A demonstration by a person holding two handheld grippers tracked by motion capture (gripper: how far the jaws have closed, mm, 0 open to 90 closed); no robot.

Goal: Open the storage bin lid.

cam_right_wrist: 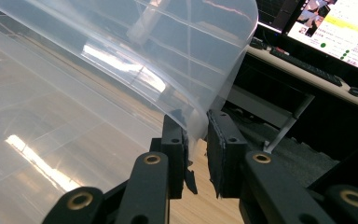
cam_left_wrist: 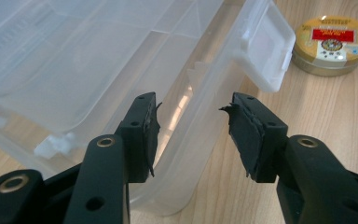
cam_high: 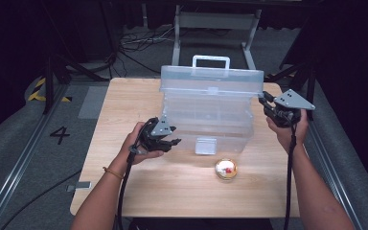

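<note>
A light wooden counter [cam_high: 182, 187] stands on grey floor in a dark room. The right gripper view shows a lit monitor [cam_right_wrist: 340, 28] behind. A clear plastic lidded storage box [cam_high: 210, 108] sits mid-counter, lid raised, near a round gold tin [cam_high: 226, 168]. The right gripper [cam_right_wrist: 196, 135] fingers clench the lid's edge; the left gripper [cam_left_wrist: 193, 133] fingers are released beside the box's front wall.

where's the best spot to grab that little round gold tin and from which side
Take the gold tin across its rim, coming straight down from above: it lies flat and low on the wooden table with free room all round, clear of the plastic storage box, so the jaws can probably straddle its round side.
</note>
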